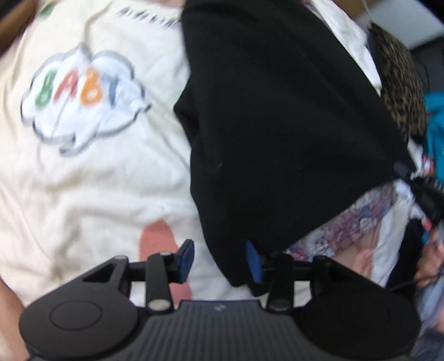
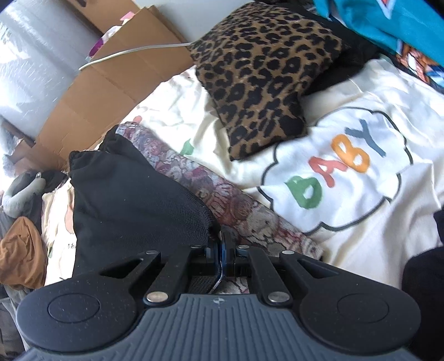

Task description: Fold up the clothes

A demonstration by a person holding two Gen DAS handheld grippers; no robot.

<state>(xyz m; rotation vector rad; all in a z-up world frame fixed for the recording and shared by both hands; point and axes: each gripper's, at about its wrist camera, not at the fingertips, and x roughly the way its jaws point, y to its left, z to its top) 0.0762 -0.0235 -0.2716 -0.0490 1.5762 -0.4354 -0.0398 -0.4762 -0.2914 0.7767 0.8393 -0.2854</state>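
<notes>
From the left wrist camera we find the left gripper (image 1: 220, 257) with its blue pads (image 1: 187, 257) parted and gripping nothing, the lower corner of the black garment (image 1: 277, 125) hanging down in front of the right-hand pad, while the garment itself spreads over a cream sheet (image 1: 83, 180) printed with a "BABY" cloud (image 1: 80, 97). From the right wrist camera we record the right gripper (image 2: 221, 250) clamped tight on the hem of the same black garment (image 2: 133, 200), which lies at the left beside a floral cloth (image 2: 222, 200). A leopard-print cushion (image 2: 263, 77) rests further off on the sheet, near a teal cloth (image 2: 388, 22) and cardboard (image 2: 111, 83).
</notes>
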